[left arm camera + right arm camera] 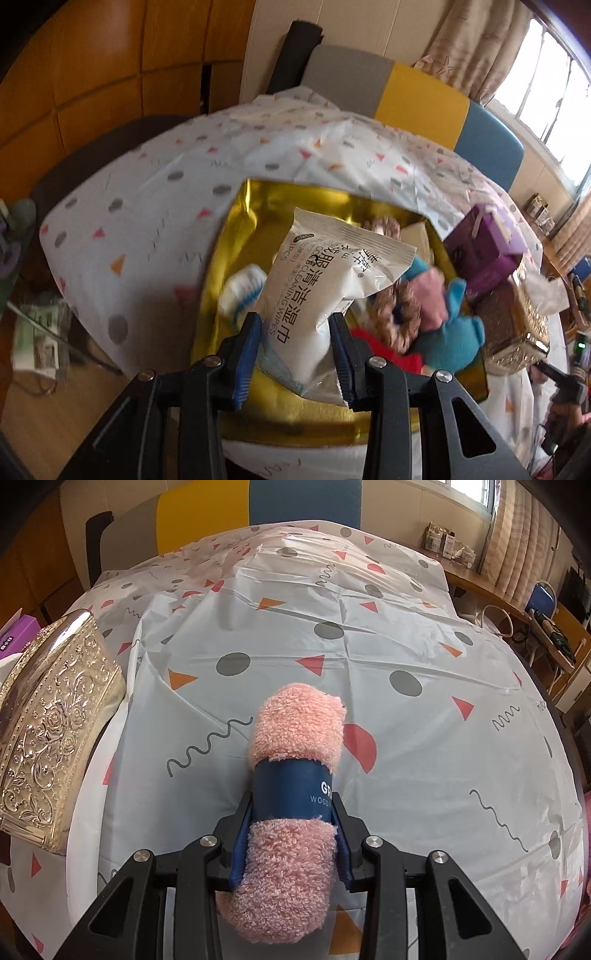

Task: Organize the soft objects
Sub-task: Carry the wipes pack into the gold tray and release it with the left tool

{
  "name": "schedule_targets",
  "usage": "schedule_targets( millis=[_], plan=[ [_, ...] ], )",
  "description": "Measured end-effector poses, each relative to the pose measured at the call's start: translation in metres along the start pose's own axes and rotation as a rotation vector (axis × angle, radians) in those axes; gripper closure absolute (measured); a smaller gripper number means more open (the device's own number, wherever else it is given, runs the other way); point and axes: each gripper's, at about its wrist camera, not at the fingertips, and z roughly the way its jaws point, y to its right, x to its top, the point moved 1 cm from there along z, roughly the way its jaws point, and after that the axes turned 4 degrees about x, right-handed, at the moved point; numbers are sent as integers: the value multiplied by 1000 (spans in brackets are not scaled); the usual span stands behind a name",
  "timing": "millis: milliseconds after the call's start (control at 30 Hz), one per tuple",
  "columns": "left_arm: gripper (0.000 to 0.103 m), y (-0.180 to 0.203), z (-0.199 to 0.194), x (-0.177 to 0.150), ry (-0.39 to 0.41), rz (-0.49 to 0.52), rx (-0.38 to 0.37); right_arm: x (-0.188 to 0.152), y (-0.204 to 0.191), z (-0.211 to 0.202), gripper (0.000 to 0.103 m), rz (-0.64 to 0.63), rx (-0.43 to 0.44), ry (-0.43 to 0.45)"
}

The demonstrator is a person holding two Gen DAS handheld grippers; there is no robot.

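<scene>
Your left gripper (295, 325) is clamping a white plastic pack of cleaning wipes (325, 291), holding it over the shiny gold tray (229, 240) crowded with soft toys; a purple carton (487, 243) is sitting on an embossed gold box (513, 325) beside the tray. Your right gripper (293, 805) is squeezing a rolled pink terry towel with a navy paper band (291, 760) over the patterned white tablecloth (406, 635)

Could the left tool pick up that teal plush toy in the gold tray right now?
Probably not. The left tool is already clamped on a white pack of cleaning wipes, which hangs between it and the teal plush toy. It would need to drop the pack first.
</scene>
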Motion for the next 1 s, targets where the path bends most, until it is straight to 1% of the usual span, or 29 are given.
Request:
schedule_targets(
  millis=[133, 167, 267, 333, 367, 467, 533, 567, 633, 700, 833, 900, 1000],
  plan=[
    [64, 19, 13, -2, -20, 21, -38, -1, -1, 0, 66, 1, -5, 2],
    [64, 25, 18, 0, -15, 33, -28, -1, -1, 0, 66, 1, -7, 3],
    [63, 32, 42, 13, -58, 2, -3, -1, -2, 0, 66, -1, -12, 5],
    [63, 32, 59, 19, -81, -10, 51, -1, -2, 0, 66, -2, -14, 6],
    [63, 31, 66, 19, -88, -15, 62, -1, -2, 0, 66, -2, -14, 6],
    [57, 30, 68, 19, -70, -17, 89, -1, -2, -1, 66, -2, -14, 6],
    [49, 31, 63, 17, -40, 15, 108, -1, -2, 0, 66, -1, -12, 7],
    [43, 32, 59, 16, -25, 28, 124, -1, -2, 0, 66, -1, -11, 7],
    [40, 31, 54, 15, 1, 43, 132, -1, -2, 0, 66, -1, -11, 7],
    [34, 31, 47, 15, 30, 60, 151, -1, -2, 0, 66, -2, -11, 7],
    [30, 31, 33, 17, 78, 72, 159, -2, -2, 0, 66, -3, -14, 7],
    [25, 30, 24, 17, 101, 76, 159, -2, -2, 0, 66, -2, -17, 8],
    [23, 29, 10, 16, 131, 83, 159, -2, -3, 1, 66, -1, -23, 6]
  ],
)
